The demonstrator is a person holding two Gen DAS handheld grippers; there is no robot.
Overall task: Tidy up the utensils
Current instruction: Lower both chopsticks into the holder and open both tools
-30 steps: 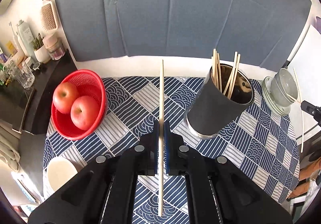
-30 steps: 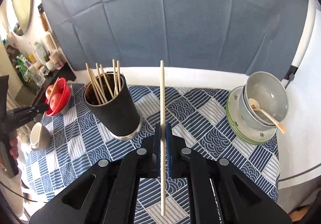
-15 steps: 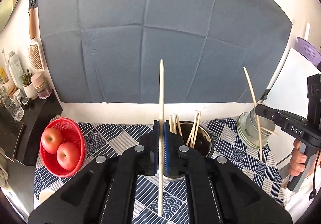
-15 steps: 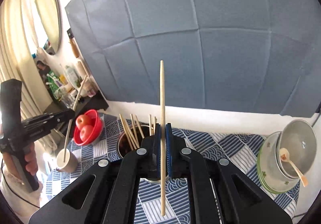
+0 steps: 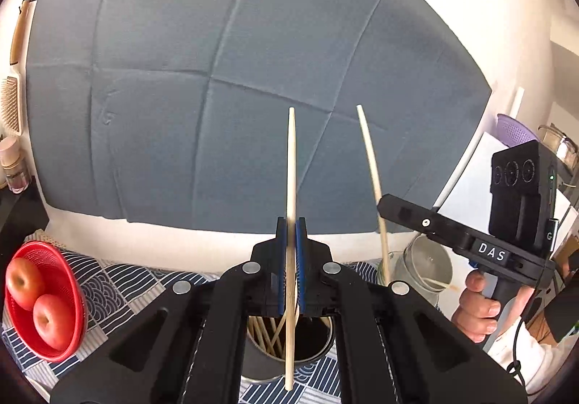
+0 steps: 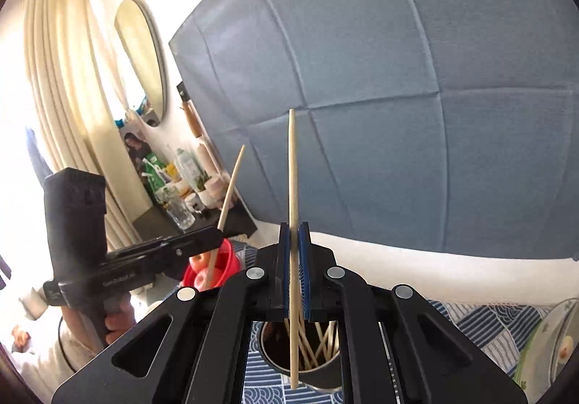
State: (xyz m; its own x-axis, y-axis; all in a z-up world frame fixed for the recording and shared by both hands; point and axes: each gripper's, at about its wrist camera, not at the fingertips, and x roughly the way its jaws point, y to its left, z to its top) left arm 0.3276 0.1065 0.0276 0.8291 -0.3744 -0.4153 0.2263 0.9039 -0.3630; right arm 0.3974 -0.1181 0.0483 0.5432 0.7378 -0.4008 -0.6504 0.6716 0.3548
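My left gripper [image 5: 291, 226] is shut on a wooden chopstick [image 5: 291, 165] that stands upright between its blue pads. Below it, seen through the gripper frame, is the dark cylindrical holder [image 5: 318, 339] with several chopsticks in it. My right gripper [image 6: 294, 228] is likewise shut on an upright chopstick [image 6: 292, 169], above the same holder [image 6: 275, 342]. In the left wrist view the right gripper [image 5: 383, 203] appears at the right with its chopstick [image 5: 371, 161] tilted. In the right wrist view the left gripper [image 6: 213, 235] holds its chopstick [image 6: 231, 183] at the left.
A red basket [image 5: 72, 295] with two apples sits at the left on the blue patterned tablecloth [image 5: 119, 284]. Stacked bowls [image 5: 430, 266] stand at the right. A dark side shelf [image 6: 202, 219] with bottles and jars lies at the far left. A blue cloth backdrop [image 5: 217, 78] hangs behind.
Both grippers have risen and tipped upward, so the holder has slid from mid-frame to beneath the fingers. The two grippers have come closer together, each still gripping its chopstick.
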